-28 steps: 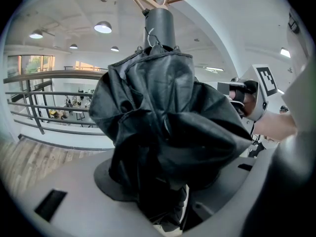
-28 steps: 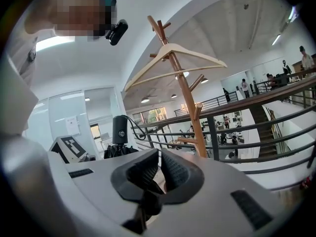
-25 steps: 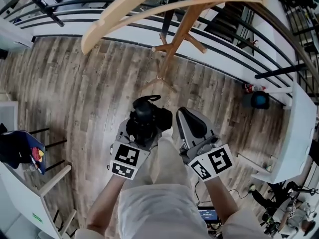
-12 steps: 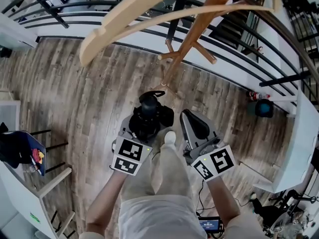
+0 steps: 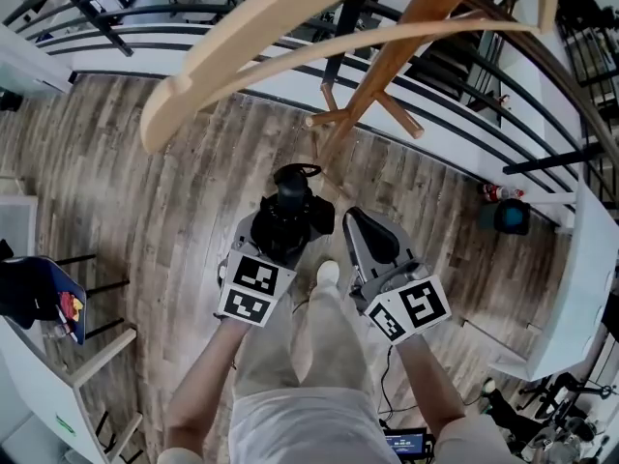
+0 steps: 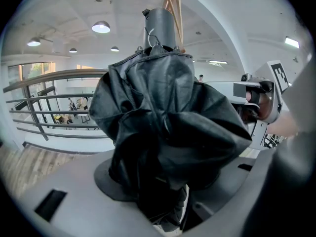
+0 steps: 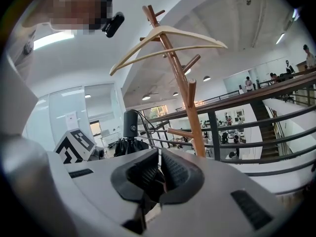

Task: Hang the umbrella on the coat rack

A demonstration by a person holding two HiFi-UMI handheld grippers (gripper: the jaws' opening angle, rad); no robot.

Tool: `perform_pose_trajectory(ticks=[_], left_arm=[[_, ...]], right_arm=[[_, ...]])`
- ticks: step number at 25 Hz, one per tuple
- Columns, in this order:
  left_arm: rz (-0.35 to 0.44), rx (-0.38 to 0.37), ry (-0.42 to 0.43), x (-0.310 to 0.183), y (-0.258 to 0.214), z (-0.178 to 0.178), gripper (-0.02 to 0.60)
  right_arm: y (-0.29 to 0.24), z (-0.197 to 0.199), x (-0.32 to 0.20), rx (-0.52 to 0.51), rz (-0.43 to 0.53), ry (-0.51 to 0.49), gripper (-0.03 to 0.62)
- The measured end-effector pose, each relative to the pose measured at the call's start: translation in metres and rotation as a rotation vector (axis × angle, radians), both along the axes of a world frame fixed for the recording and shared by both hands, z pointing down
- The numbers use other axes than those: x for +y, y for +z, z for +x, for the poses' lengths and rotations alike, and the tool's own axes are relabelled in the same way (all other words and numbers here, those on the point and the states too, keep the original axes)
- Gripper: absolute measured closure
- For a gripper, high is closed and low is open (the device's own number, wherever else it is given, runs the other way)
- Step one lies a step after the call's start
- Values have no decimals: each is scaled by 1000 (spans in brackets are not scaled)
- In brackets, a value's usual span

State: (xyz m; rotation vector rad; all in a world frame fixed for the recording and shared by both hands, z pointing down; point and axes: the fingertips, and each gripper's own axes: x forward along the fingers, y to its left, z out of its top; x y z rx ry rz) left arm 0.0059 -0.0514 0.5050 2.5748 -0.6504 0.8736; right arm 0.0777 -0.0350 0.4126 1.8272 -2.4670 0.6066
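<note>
Folded black umbrella (image 6: pixel 163 127) gripped in the left gripper's (image 5: pixel 276 242) jaws, held near the wooden coat rack (image 7: pixel 181 90) (not yet on any peg). Right gripper (image 7: pixel 159 174) jaws closed, empty. Hanging remains.

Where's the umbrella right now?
The folded black umbrella is clamped in the left gripper, left of centre in the head view, just below the post of the coat rack, with the right gripper alongside on its right.
</note>
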Motion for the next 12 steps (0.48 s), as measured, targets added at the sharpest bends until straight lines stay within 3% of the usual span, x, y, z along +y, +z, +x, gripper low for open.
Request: perform_pose_trajectory(ticks=[12], left_arm=[[-5,-4,-38,-26,17,2,334]], right_arm=[[3,-6,-29,15,29,-55,553]])
